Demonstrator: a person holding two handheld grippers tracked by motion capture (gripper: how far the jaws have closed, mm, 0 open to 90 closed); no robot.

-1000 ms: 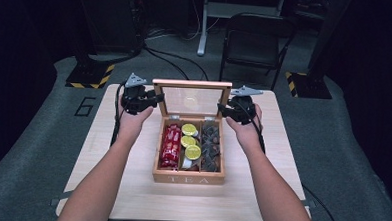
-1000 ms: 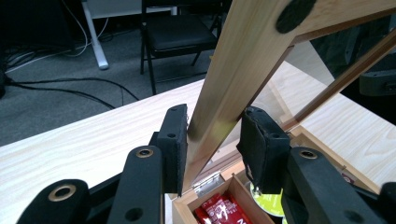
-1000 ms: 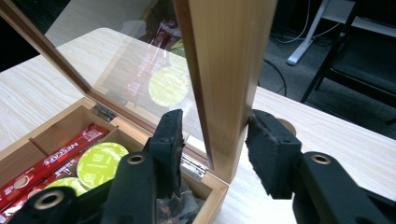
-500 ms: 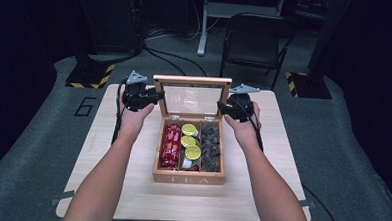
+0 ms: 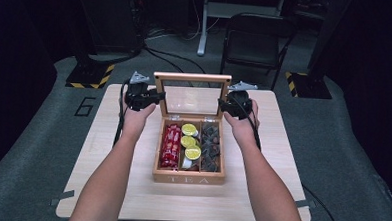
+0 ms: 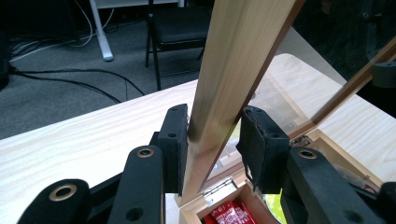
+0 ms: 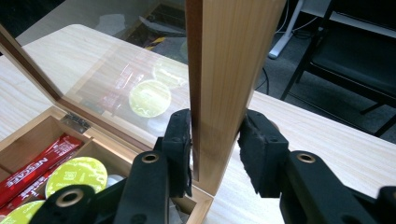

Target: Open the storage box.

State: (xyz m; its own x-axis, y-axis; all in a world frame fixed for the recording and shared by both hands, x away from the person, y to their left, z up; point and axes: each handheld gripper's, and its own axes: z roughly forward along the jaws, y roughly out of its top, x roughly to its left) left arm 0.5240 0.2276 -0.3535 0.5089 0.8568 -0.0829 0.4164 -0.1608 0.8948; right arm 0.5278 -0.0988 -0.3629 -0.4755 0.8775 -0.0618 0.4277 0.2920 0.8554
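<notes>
A light wooden tea box (image 5: 188, 178), marked TEA on its front, is placed on the middle of the pale worktop (image 5: 282, 159). Its glass-paned lid (image 5: 193, 78) is raised upright. The lid's side rails are grasped by the left claw (image 6: 212, 140) and the right claw (image 7: 215, 140), both clenched on the wood. Red sachets (image 5: 171, 145), yellow-green capsules (image 5: 188, 140) and dark pieces (image 5: 211, 146) are kept inside.

The lid (image 6: 233, 70) runs off the top edge above the left gripper (image 6: 212, 149); the red sachets (image 6: 231, 215) below its jaws are cut off.
</notes>
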